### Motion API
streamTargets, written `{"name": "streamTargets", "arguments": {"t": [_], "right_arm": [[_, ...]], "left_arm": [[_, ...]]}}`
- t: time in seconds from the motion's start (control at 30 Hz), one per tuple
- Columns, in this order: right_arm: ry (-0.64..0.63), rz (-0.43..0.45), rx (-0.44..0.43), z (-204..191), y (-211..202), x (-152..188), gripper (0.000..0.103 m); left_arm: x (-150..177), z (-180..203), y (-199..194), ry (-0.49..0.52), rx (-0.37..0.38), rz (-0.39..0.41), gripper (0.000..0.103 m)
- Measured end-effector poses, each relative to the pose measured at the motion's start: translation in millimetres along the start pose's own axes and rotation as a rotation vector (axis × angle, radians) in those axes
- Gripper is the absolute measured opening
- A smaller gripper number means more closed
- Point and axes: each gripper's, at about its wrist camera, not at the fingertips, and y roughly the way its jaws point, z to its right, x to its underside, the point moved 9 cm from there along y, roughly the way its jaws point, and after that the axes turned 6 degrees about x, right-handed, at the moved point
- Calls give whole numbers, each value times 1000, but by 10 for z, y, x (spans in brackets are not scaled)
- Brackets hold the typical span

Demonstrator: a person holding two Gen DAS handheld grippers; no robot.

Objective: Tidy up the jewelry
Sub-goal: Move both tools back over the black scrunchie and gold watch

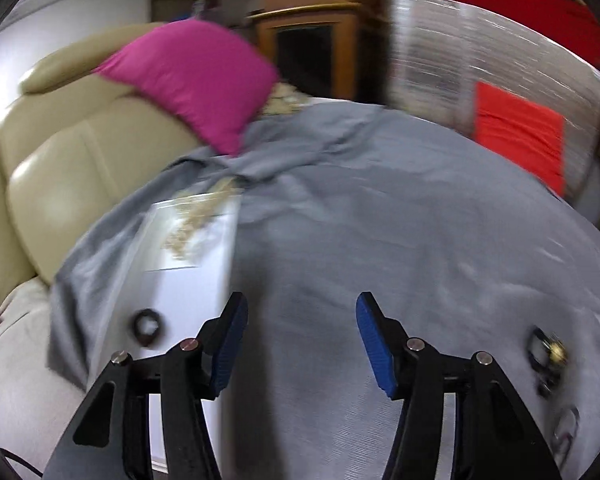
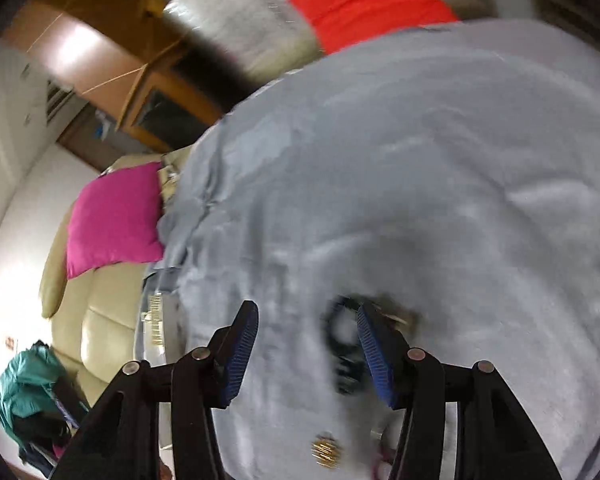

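The left gripper's (image 1: 302, 344) blue fingers (image 1: 232, 344) are standing wide apart, holding nothing, hanging over the grey cloth (image 1: 380, 220). Off to their left a dark ring (image 1: 146, 326) is lying on a white sheet (image 1: 188, 288), and farther up that sheet a clear bag (image 1: 188, 232) is holding a pale beaded chain. Beyond it a pink cushion (image 1: 192, 80) is leaning on the beige sofa (image 1: 60, 152). To the right of the fingers a dark bracelet cluster (image 1: 546, 354) with a gold bead is resting on the cloth.

The right gripper's (image 2: 306, 356) fingers (image 2: 374, 360) are also spread open and empty. A dark bracelet (image 2: 340, 340) is lying on the cloth between them, just against the right finger, though blur is hiding its detail. A small gold piece (image 2: 326, 454) is sitting nearer the camera. A red cushion (image 2: 372, 0) is lying past the cloth's far edge.
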Motion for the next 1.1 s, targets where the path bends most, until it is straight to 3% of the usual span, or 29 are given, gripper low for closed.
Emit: {"name": "streamTargets", "arguments": {"t": [0.2,0.33,0.6,0.73,0.83,0.87,0.93,1.1], "right_arm": [[97,-28,-11,638,101,280,55],[144,-57,-30,832,158,343,55],[102,-100,-78,555,516,208,49],[75,-158,-51,446,731,251,48],[5,-146,19,340,816,268,49],[-9,-140,36,344,831,270,46],[-55,-127,102,348,872,273,25],[-97,-94,146,392,832,219,18]], "left_arm": [[300,816,28,182,166,-75,59],[443,1105,78,252,198,-113,59],[493,1333,375,147,271,-228,58],[484,1418,516,146,277,-259,46],[487,1449,578,120,306,-288,39],[480,1466,593,112,315,-295,38],[446,1492,607,104,325,-296,38],[450,1601,618,119,338,-298,38]]}}
